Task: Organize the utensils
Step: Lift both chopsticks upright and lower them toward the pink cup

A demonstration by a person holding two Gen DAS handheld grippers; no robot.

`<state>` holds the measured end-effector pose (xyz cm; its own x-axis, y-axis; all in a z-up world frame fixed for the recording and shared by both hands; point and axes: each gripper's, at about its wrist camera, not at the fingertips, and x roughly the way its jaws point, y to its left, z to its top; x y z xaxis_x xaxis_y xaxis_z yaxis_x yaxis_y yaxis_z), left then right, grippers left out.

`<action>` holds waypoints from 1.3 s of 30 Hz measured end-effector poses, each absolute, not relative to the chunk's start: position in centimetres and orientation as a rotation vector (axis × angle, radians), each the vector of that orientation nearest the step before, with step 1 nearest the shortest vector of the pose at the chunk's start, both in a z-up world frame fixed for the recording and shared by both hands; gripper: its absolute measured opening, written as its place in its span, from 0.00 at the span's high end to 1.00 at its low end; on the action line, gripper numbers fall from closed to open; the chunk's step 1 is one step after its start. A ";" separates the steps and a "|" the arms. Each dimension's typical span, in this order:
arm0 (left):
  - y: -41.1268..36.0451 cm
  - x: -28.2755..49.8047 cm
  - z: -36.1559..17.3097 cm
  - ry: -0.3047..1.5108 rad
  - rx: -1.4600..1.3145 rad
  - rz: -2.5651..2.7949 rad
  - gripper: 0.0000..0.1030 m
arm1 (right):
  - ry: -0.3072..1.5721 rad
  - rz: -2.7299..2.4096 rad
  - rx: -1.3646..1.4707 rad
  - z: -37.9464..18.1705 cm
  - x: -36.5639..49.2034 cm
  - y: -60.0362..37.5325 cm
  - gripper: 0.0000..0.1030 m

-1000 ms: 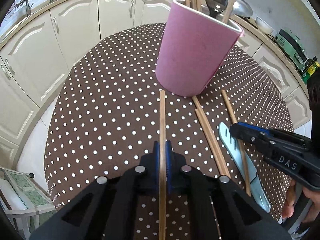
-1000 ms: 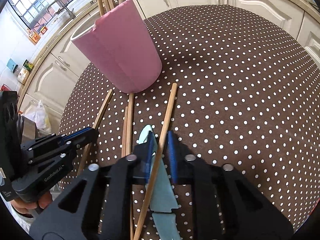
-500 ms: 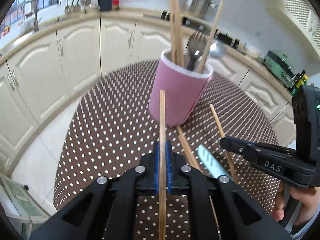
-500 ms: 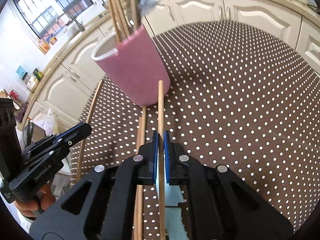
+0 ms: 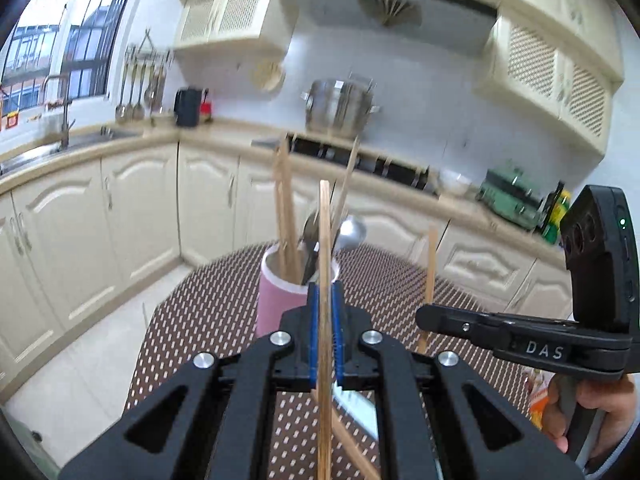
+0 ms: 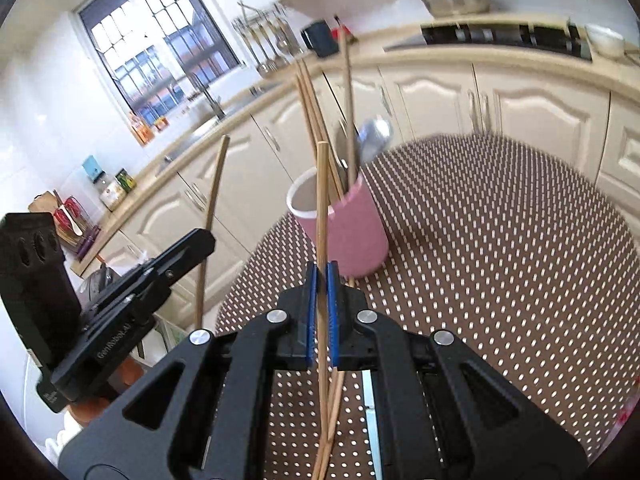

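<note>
My left hand-held gripper (image 5: 324,332) is squeezed tight on 1 wooden chopstick (image 5: 325,240); the stick stands almost straight up between the blue pads and pokes out above and below them. My right hand-held gripper (image 6: 321,312) is also pinched shut on its own chopstick (image 6: 321,208), and that stick points up too; in the left view I can see this other gripper off to the right, with a person's hand (image 5: 592,412) around its handle.

The pink cup (image 6: 352,232) stands on the tabletop (image 6: 500,240), which has a brown cloth with white dots; it is just ahead of both grippers. Inside the cup are more chopsticks (image 6: 308,100) and a shiny spoon (image 6: 374,136), all leaning. Below my right gripper, 2 more sticks (image 6: 334,408) lie on the cloth, with a pale blue thing (image 6: 370,420) beside them; I cannot tell what it is.

Behind the tabletop are cream cupboards (image 5: 132,216) and a big metal pot (image 5: 340,106).
</note>
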<state>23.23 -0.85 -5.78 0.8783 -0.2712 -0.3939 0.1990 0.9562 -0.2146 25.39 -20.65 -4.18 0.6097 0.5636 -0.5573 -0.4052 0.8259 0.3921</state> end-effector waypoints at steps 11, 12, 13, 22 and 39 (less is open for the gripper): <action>-3.7 24.9 -2.2 0.190 -0.114 -0.257 0.94 | 0.524 0.542 0.166 2.4 26.5 -19.3 0.95; -3.8 25.2 -1.9 0.175 -0.116 -0.262 0.94 | 0.511 0.539 0.165 2.7 26.6 -19.3 0.95; -3.9 25.7 -1.6 0.152 -0.123 -0.268 0.94 | 0.490 0.535 0.162 3.2 27.0 -19.2 0.95; -3.3 28.0 0.2 -0.028 -0.174 -0.275 0.94 | 0.380 0.510 0.207 4.5 29.5 -19.0 0.95; -3.3 34.9 -1.8 -0.134 -0.216 -0.177 0.94 | 0.283 0.483 0.214 3.3 33.8 -18.7 0.95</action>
